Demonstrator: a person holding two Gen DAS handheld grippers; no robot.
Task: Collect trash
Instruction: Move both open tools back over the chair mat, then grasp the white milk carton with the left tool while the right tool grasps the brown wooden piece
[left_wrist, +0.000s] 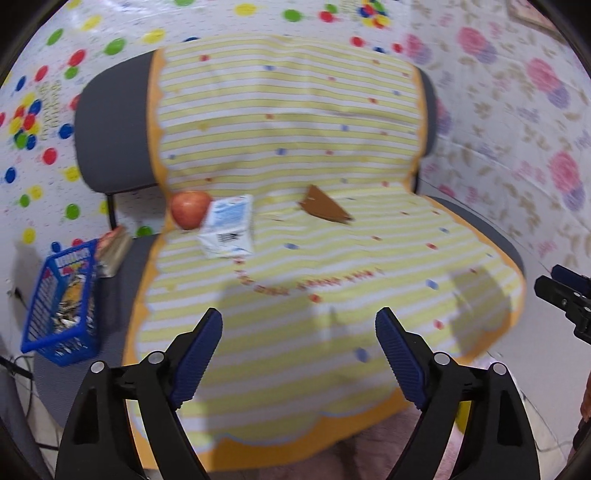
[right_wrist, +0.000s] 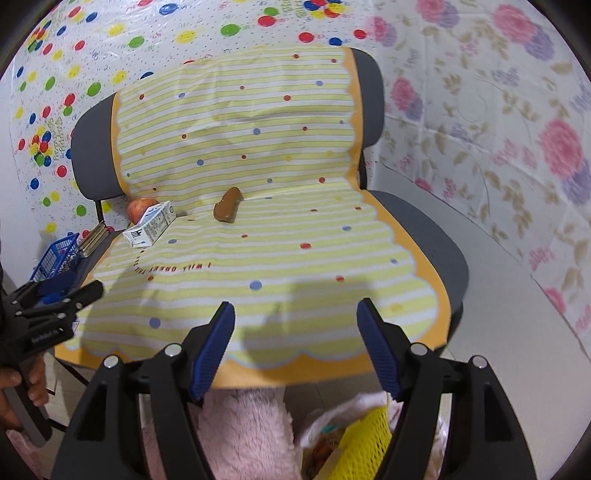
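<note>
Both my jaws stand wide and hold nothing — left gripper (left_wrist: 299, 354) and right gripper (right_wrist: 295, 343) hover over the chair's front edge. By my reckoning little is collected yet: the milk carton (left_wrist: 228, 226) and brown scrap (left_wrist: 325, 207) lie near the backrest beside an apple (left_wrist: 189, 213). A striped cloth (left_wrist: 295, 129) covers the grey chair (right_wrist: 424, 236); a blue basket (left_wrist: 61, 302) sits at its left, patterned sheets behind.

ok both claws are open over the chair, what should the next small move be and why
Probably reach the left claw forward toward the milk carton. It lies on the striped cloth beside the apple, nearest the blue basket, and nothing sits between the open jaws. The brown scrap could go to the right claw.
</note>
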